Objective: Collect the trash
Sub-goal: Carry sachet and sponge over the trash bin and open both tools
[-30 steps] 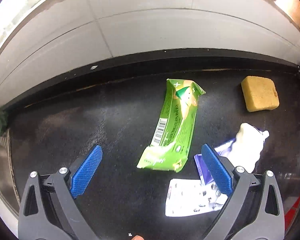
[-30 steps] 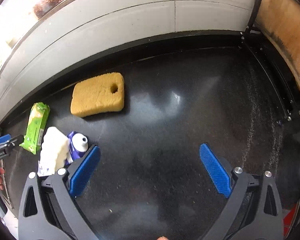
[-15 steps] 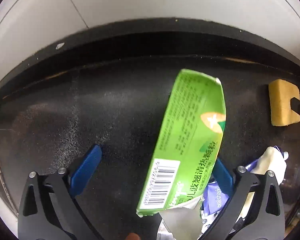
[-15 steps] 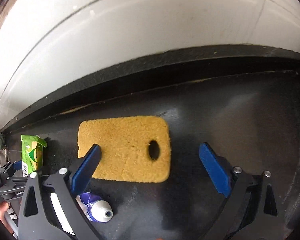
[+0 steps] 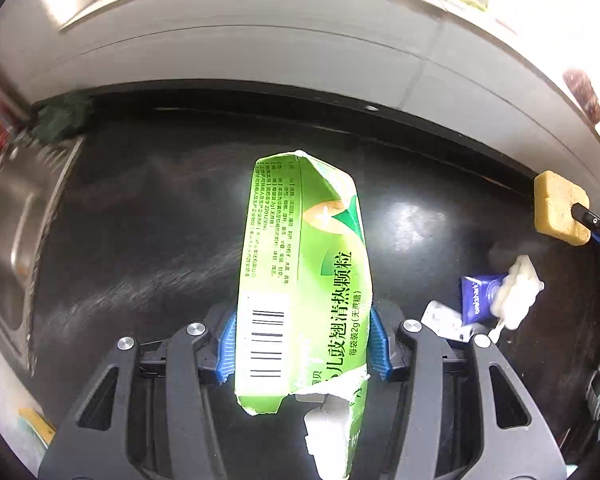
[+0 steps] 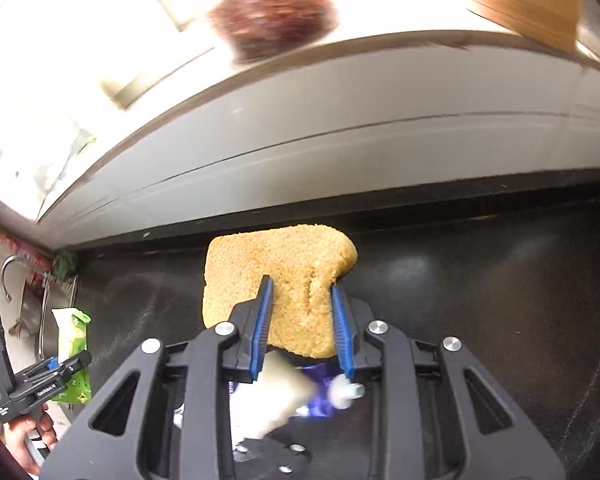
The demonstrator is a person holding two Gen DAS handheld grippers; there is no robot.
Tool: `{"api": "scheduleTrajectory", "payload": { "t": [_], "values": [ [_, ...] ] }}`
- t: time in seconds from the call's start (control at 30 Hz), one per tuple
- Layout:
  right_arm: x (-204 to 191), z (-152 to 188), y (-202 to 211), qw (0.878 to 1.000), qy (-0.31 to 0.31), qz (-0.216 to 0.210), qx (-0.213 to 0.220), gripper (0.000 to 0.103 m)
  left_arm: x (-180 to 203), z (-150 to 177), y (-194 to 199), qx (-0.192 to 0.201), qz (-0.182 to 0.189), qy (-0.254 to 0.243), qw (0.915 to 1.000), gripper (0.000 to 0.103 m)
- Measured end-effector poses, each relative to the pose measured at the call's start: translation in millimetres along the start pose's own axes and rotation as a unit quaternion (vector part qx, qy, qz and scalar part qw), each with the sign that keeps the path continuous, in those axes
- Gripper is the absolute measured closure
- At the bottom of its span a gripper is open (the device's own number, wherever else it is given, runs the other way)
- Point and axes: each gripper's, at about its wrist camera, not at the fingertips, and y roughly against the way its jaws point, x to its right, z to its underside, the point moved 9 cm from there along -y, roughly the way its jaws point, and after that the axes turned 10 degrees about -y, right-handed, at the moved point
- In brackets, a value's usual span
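Left gripper (image 5: 302, 340) clamps a green packet (image 5: 304, 280), lifted over the black counter (image 5: 140, 240); right gripper (image 6: 304, 320) pinches a yellow sponge (image 6: 284, 272) near the counter's back edge. Steel sink (image 5: 16, 220) bounds the left. Only the left view shows a blister pack (image 5: 444, 320) beside the purple tube (image 5: 476, 292).
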Motion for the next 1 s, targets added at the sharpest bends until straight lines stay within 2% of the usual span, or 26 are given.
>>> {"api": "scheduleTrajectory", "payload": {
  "t": [0.1, 0.2, 0.3, 0.4, 0.53, 0.63, 0.7, 0.77, 0.87, 0.93, 1.0],
  "values": [
    [-67.7, 26.9, -8.7, 0.998, 0.055, -0.033, -0.02, 0.075, -67.8, 54.5, 47.5, 0.018, -0.053, 0.066, 0.9962, 0.053],
    [-144.9, 73.3, -23.5, 0.988, 0.122, -0.073, -0.062, 0.075, -137.5, 124.4, 93.2, 0.021, -0.105, 0.148, 0.9832, 0.053],
    [-223.0, 134.1, -28.9, 0.967, 0.206, -0.112, -0.102, 0.075, -196.7, 211.1, 137.7, 0.016, -0.147, 0.24, 0.9594, 0.053],
    [-292.4, 219.8, -22.4, 0.933, 0.296, -0.149, -0.138, 0.075, -239.1, 286.5, 183.8, 0.003, -0.176, 0.321, 0.9304, 0.053],
    [-351.1, 331.5, -16.0, 0.88, 0.39, -0.188, -0.196, 0.075, -257.1, 399.9, 223.4, -0.016, -0.207, 0.41, 0.8883, 0.053],
    [-389.6, 415.8, -10.1, 0.835, 0.454, -0.205, -0.235, 0.075, -257.0, 459.8, 239.9, -0.024, -0.211, 0.462, 0.861, 0.053],
    [-403.2, 460.7, -5.8, 0.809, 0.487, -0.207, -0.255, 0.075, -249.6, 495.3, 240.9, -0.033, -0.21, 0.493, 0.8436, 0.053],
    [-412.5, 498.9, -4.7, 0.786, 0.521, -0.2, -0.266, 0.075, -243.1, 523.1, 236.5, -0.043, -0.205, 0.512, 0.8327, 0.053],
    [-409.2, 531.9, -6.3, 0.762, 0.555, -0.186, -0.278, 0.074, -234.4, 547.4, 216.2, -0.049, -0.187, 0.544, 0.8168, 0.053],
    [-406.7, 552.8, -8.9, 0.746, 0.576, -0.174, -0.283, 0.075, -228.1, 552.5, 206.1, -0.052, -0.176, 0.553, 0.8128, 0.053],
    [-403.5, 565.6, -12.1, 0.734, 0.594, -0.163, -0.286, 0.074, -225.5, 552.3, 198.5, -0.053, -0.17, 0.554, 0.8133, 0.053]
  ]
}}
